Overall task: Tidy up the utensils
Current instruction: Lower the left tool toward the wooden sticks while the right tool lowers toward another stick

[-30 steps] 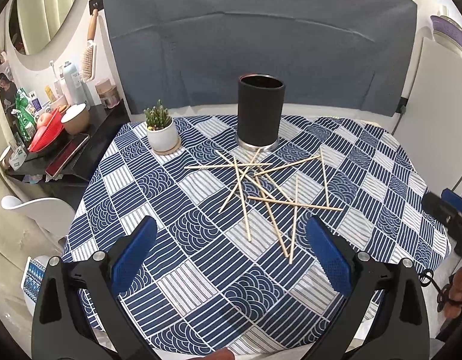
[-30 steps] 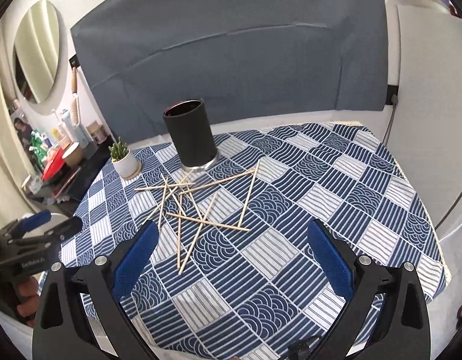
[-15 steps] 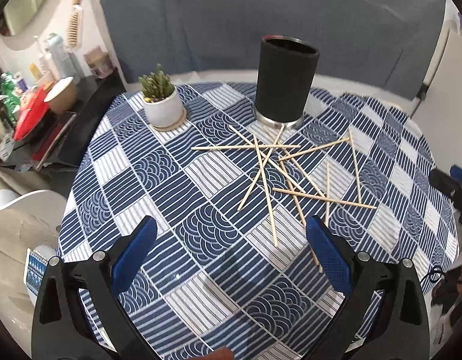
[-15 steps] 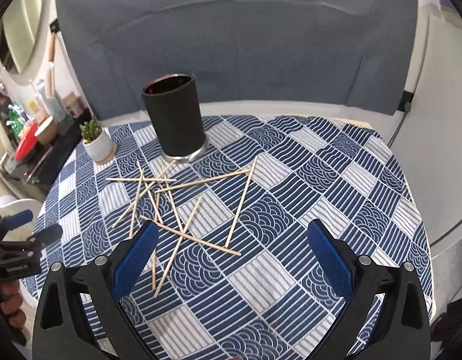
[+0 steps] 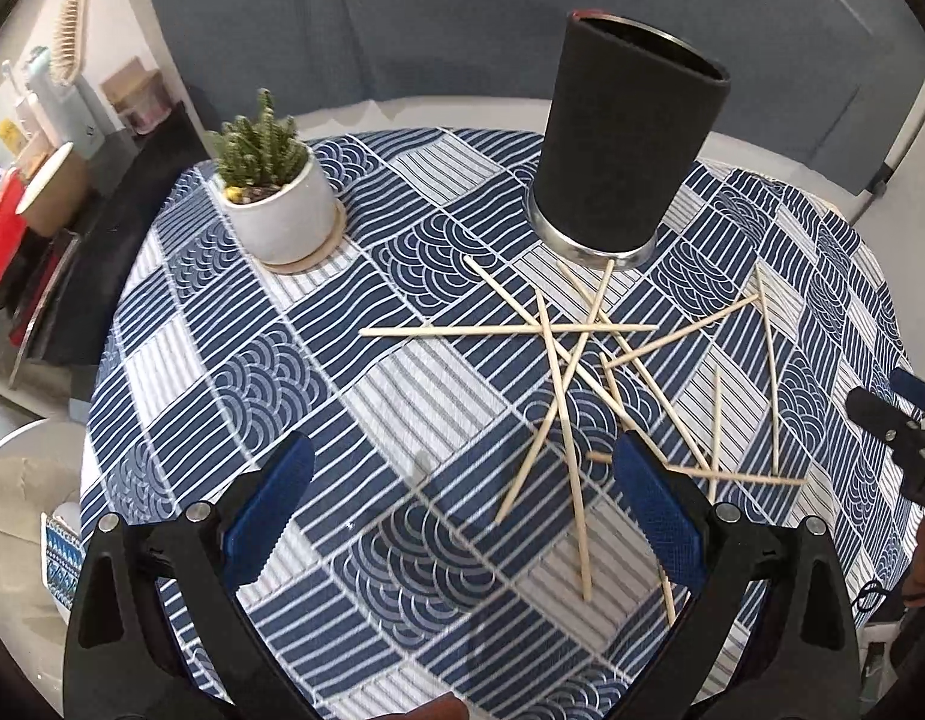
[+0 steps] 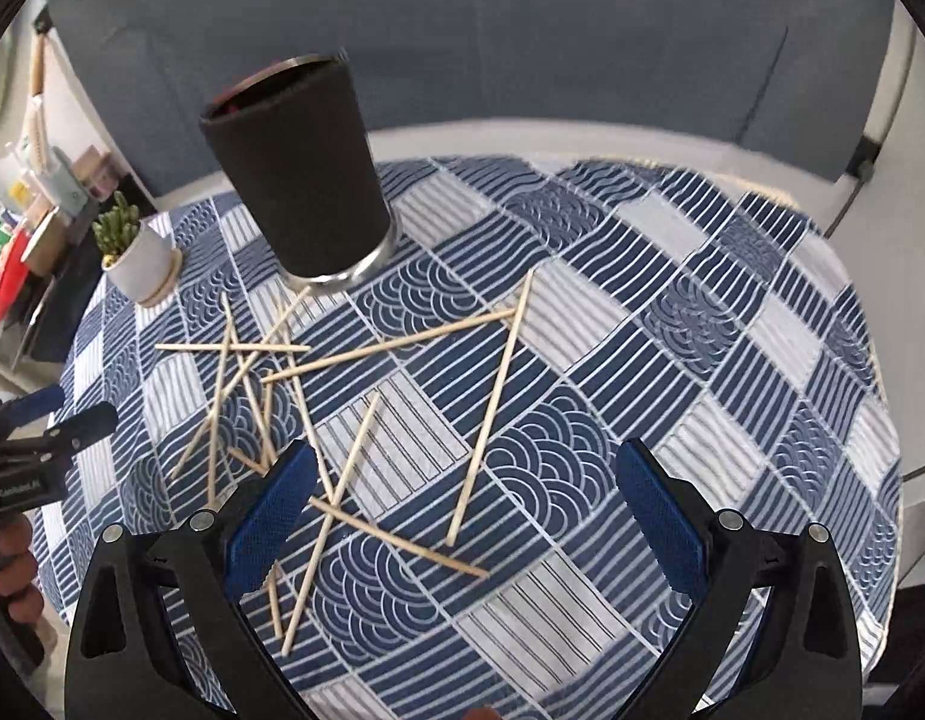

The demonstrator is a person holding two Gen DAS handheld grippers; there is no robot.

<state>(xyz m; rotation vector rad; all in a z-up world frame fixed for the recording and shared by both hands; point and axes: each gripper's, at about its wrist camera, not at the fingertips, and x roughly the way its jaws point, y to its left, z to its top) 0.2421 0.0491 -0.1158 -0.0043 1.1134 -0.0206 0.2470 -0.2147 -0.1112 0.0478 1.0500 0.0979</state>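
Note:
Several wooden chopsticks (image 5: 558, 372) lie crossed in a loose pile on the blue patterned tablecloth (image 5: 366, 396), in front of an upright black cylinder holder (image 5: 624, 144). My left gripper (image 5: 462, 480) hangs open above the cloth just left of the pile, nothing between its blue pads. In the right wrist view the same chopsticks (image 6: 492, 408) spread below the holder (image 6: 300, 180). My right gripper (image 6: 462, 486) is open over the pile's right side, holding nothing. The left gripper (image 6: 48, 432) shows at the left edge there; the right gripper (image 5: 900, 414) shows at the right edge of the left wrist view.
A small cactus in a white pot (image 5: 276, 204) stands on a coaster at the table's back left, also the pot (image 6: 138, 258) in the right wrist view. A dark side shelf (image 5: 60, 222) with bottles and bowls sits left of the round table. A grey cloth (image 5: 462, 18) hangs behind.
Both grippers have moved forward and down toward the chopstick pile; the holder and sticks look larger. Both stay open. The chopsticks have not moved.

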